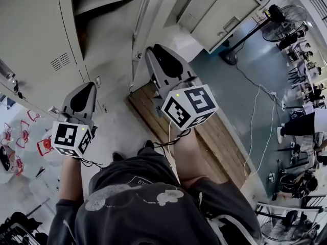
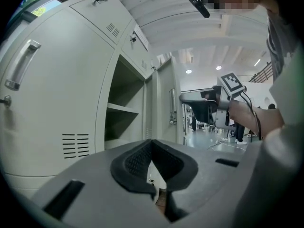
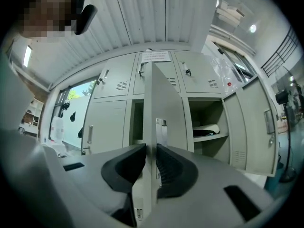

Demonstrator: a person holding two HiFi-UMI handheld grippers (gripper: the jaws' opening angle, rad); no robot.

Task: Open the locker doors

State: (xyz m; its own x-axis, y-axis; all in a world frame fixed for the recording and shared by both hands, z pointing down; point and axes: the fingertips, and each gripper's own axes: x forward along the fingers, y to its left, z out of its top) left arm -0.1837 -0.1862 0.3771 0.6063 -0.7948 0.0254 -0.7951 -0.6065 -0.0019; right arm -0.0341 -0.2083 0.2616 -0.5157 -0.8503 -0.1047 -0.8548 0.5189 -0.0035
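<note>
In a big hall lined with grey lockers (image 3: 107, 122), several compartments already stand open. The door (image 3: 166, 103) you're working on meets your right gripper (image 3: 151, 152) edge-on, and its fingers (image 3: 124, 167) pinch that thin edge, likely so you can swing it wider. Your left gripper (image 2: 152, 148) hangs empty near a shut locker, fingers pressed together, probably waiting for that handle (image 2: 21, 63).

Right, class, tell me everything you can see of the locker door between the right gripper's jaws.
The locker door is pale grey, apparently painted sheet metal, swung open and upright, seen edge-on. A metal handle sits on its right face. The right gripper clamps its free edge, one pad on each face; open compartments stand behind it.
</note>
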